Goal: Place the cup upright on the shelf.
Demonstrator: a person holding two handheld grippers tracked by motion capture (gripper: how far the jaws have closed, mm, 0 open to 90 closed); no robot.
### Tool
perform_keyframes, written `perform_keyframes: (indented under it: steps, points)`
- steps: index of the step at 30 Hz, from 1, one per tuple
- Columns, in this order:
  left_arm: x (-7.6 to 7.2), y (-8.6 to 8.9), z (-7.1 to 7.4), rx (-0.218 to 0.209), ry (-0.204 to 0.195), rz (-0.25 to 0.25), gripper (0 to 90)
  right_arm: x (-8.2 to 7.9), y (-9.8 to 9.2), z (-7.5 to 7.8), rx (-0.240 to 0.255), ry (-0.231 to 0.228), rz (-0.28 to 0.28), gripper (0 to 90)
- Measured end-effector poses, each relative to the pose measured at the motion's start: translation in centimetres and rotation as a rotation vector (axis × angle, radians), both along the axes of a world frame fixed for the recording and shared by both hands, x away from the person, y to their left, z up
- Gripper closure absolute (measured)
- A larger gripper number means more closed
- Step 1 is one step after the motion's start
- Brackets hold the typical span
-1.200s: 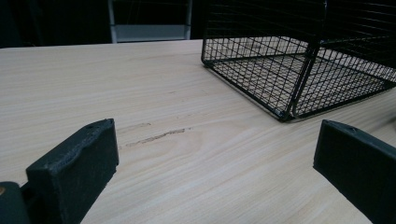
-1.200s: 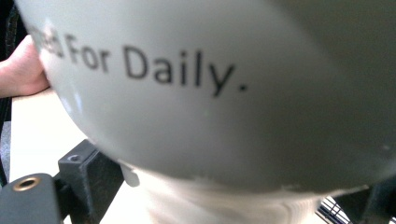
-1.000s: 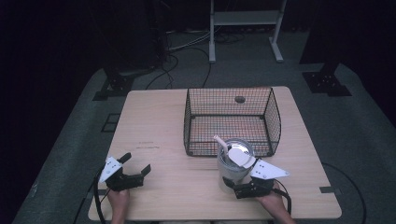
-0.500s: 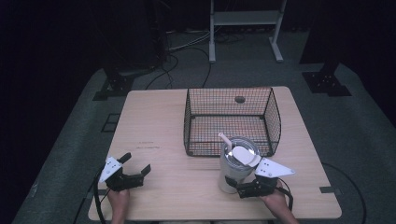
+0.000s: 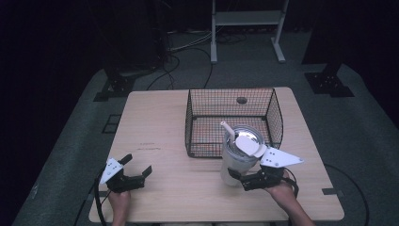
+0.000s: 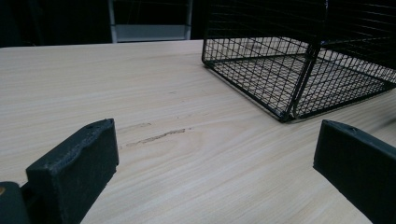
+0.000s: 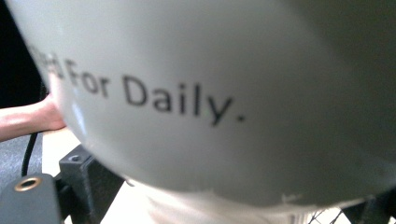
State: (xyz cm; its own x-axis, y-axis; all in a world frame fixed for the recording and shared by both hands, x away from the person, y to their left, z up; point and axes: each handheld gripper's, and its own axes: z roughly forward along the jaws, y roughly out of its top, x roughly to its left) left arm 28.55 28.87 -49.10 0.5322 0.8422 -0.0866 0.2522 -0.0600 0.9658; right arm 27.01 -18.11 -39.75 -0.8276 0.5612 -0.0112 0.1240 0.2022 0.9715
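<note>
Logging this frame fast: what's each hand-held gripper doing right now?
Left hand-held gripper: open, holding nothing, low over the table.
Right hand-held gripper: shut on the white tumbler, in front of the wire basket.

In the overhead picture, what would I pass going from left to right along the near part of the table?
Left gripper → bare table → white tumbler → right gripper.
</note>
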Motion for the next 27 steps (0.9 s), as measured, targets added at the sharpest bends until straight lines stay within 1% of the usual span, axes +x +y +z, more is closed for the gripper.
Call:
perform_keyframes:
  steps: [1, 3, 4, 6, 7, 8, 9, 10, 11, 12, 14, 15, 16, 18, 19, 20, 27]
  points:
    - [0.0, 0.0, 0.0, 0.000, 0.000, 0.000, 0.0, 0.0, 0.0, 0.0, 0.000, 0.000, 0.000, 8.9]
    - [0.0, 0.0, 0.0, 0.000, 0.000, -0.001, 0.0, 0.3, 0.0, 0.6, -0.006, -0.006, 0.000, 8.9]
    - [0.0, 0.0, 0.0, -0.001, 0.000, -0.002, 0.0, 0.7, 0.1, 1.3, -0.011, -0.006, 0.007, 8.8]
    - [0.0, 0.0, 0.0, -0.001, 0.001, -0.001, 0.0, 1.0, 0.1, 2.0, 0.003, -0.010, 0.013, 8.9]
    - [0.0, 0.0, 0.0, -0.001, 0.001, -0.001, 0.0, 1.0, 0.1, 2.0, 0.003, -0.010, 0.013, 8.9]
    - [0.0, 0.0, 0.0, -0.001, 0.001, 0.000, 0.0, 1.3, 0.2, 2.6, 0.010, -0.018, 0.017, 8.9]
    - [0.0, 0.0, 0.0, -0.001, 0.001, 0.000, 0.0, 1.5, 0.3, 2.9, 0.015, -0.019, 0.019, 8.9]
    - [0.0, 0.0, 0.0, -0.001, 0.001, 0.000, 0.0, 1.5, 0.4, 3.2, 0.024, -0.010, 0.022, 8.9]
    - [0.0, 0.0, 0.0, -0.001, 0.001, 0.000, 0.0, 1.5, 0.4, 3.2, 0.024, -0.010, 0.022, 8.9]
    - [0.0, 0.0, 0.0, -0.001, 0.000, 0.000, 0.0, 2.0, 0.7, 3.9, 0.032, -0.026, 0.026, 8.9]
    - [0.0, 0.0, 0.0, -0.001, 0.000, -0.001, 0.0, 2.4, 0.9, 4.5, 0.028, -0.033, 0.029, 8.9]
    - [0.0, 0.0, 0.0, -0.001, 0.000, -0.001, 0.0, 2.4, 0.9, 4.5, 0.028, -0.033, 0.029, 8.9]
    - [0.0, 0.0, 0.0, -0.001, 0.000, -0.001, 0.0, 2.8, 1.2, 5.2, 0.025, -0.039, 0.031, 8.8]
    - [0.0, 0.0, 0.0, -0.002, -0.003, -0.001, 0.0, 3.2, 1.5, 5.8, 0.029, -0.044, 0.026, 8.8]
    - [0.0, 0.0, 0.0, -0.002, -0.003, -0.001, 0.0, 3.2, 1.5, 5.8, 0.029, -0.044, 0.026, 8.8]
    - [0.0, 0.0, 0.0, -0.002, -0.002, -0.001, 0.0, 3.8, 1.8, 6.4, 0.033, -0.046, 0.029, 8.8]
    - [0.1, 0.1, 0.0, -0.001, -0.002, -0.002, 0.0, 5.8, 2.7, 8.0, 0.032, -0.064, 0.018, 8.9]
